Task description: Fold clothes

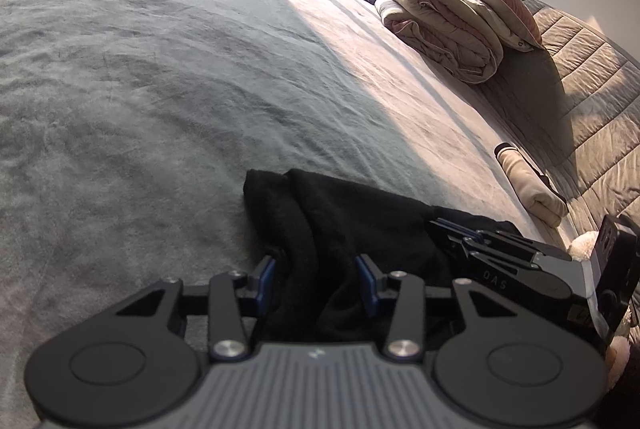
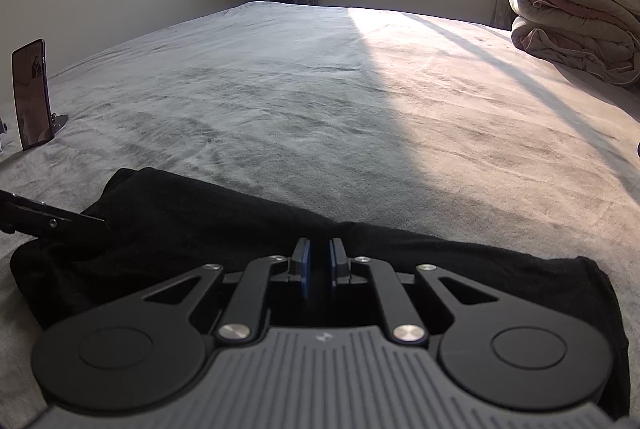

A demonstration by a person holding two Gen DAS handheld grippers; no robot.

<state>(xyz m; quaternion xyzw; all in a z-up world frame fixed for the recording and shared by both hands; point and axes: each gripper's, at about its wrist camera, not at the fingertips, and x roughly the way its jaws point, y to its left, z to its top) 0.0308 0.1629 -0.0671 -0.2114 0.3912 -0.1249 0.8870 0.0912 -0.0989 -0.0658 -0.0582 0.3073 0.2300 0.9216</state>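
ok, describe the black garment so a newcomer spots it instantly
Start at the big grey bed. At its near edge, under both hand-held grippers, lies the black garment. It is the only black cloth on the bed; the folded quilt far right is beige-pink.

The garment [image 2: 240, 229] lies on the bed [image 2: 320, 89] — phone [image 2: 32, 93] far left, folded quilt [image 2: 576, 29] far right.

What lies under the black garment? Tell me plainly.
The black garment rests on the grey bed cover, which shows all round it. Whatever sits beneath its folds is covered. The right gripper and left gripper are at it.
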